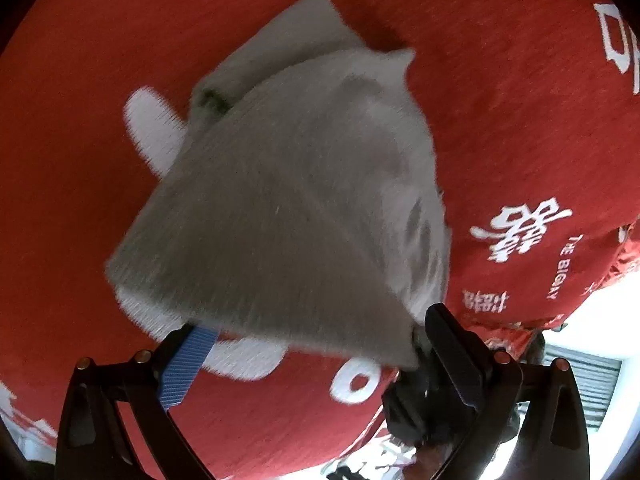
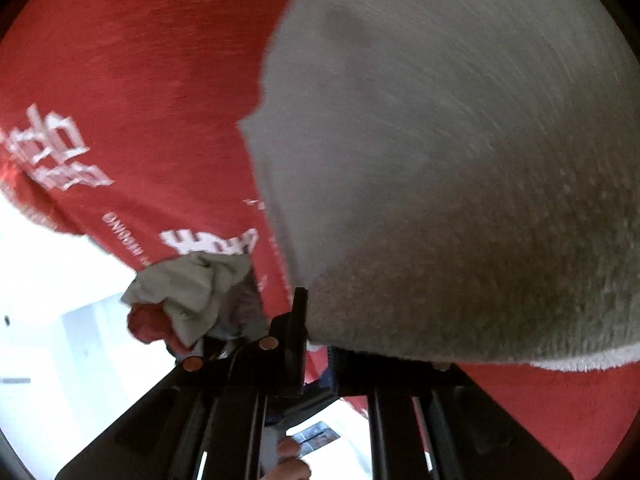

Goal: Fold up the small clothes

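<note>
Grey garment (image 1: 288,200): small, fleecy knit, partly folded, lying on red printed cloth (image 1: 500,120) over the bench. Judged light, limp, non-slip; best taken at hem corners. Left gripper (image 1: 312,344): fingers wide apart at its near edge, nothing clamped. Right gripper (image 2: 316,320): near edge draped over it, closure unclear. Crumpled cloths (image 2: 192,292) at the bench edge.

Your right gripper (image 2: 316,344) pinches the grey cloth's (image 2: 440,180) near edge | red printed tablecloth (image 2: 140,92) beneath | crumpled grey garment (image 2: 192,288) at left.
</note>
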Tool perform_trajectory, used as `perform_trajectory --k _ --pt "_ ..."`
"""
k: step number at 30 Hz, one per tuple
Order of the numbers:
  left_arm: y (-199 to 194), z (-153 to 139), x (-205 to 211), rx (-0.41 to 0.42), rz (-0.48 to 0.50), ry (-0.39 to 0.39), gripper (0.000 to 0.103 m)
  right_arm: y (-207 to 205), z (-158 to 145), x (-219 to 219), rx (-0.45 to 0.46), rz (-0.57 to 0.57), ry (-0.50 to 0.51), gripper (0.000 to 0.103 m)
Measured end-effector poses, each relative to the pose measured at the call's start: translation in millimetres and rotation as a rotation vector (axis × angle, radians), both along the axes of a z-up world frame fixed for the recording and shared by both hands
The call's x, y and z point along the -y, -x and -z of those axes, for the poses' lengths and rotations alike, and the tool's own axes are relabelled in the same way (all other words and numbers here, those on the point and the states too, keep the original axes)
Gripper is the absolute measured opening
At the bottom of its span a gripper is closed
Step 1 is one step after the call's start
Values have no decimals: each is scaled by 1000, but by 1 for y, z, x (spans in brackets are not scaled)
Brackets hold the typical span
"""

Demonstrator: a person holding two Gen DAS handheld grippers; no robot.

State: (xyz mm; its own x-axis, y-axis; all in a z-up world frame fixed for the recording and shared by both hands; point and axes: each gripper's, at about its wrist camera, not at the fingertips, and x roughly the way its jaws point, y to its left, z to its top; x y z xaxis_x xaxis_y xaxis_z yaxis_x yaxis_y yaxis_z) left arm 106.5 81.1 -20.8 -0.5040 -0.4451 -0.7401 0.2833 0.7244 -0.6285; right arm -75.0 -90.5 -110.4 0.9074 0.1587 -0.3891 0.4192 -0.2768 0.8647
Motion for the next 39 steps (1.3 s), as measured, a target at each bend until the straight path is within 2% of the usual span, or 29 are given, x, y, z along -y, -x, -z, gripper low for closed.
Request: perform_trajectory --k 4,8,11,15,18,21,23,25,26,28,29,31,32,34,37,38,39 --pt "-3 2 22 55 -27 16 102 -7 -6 2 -18 -72 38 9" --pt "-4 9 43 180 25 -18 102 -13 -1 -2 -43 -108 40 9" --pt "0 7 51 253 70 -15 102 -15 2 -6 -63 -138 43 9" --pt "1 9 52 253 107 -19 102 -12 7 -7 -73 -160 45 9" --pt "-7 13 48 201 87 -7 102 -15 6 -8 -86 -188 68 9" --pt "-10 11 54 179 106 -47 102 -16 3 -7 -92 -209 86 9" --pt "-9 6 54 210 87 -56 102 -14 2 -6 -94 -218 92 9" --pt "-6 -1 54 287 88 -65 101 -14 0 -5 -105 -236 105 9" --pt "-4 -6 55 344 97 -73 97 -15 -1 -5 -107 -241 109 9" --pt "0 -14 56 430 126 -90 71 -15 -2 -5 -113 -258 116 9" --pt "2 -17 57 478 155 -102 64 -14 -2 -5 -115 -269 117 9" --pt "7 -20 60 568 221 -140 31 -13 -5 -5 -122 -300 123 11" --pt "9 -19 60 612 266 -160 28 -13 -7 -5 -138 -329 129 13" --pt "10 -21 59 642 307 -149 23 -10 -14 -5 -183 -378 146 13" --pt "24 -30 62 754 412 -128 23 2 -32 7 -251 -400 194 15" --pt "30 -33 62 793 445 -119 23 5 -39 14 -271 -403 216 17" --pt "36 -36 63 831 478 -110 23 7 -47 22 -295 -408 241 25"
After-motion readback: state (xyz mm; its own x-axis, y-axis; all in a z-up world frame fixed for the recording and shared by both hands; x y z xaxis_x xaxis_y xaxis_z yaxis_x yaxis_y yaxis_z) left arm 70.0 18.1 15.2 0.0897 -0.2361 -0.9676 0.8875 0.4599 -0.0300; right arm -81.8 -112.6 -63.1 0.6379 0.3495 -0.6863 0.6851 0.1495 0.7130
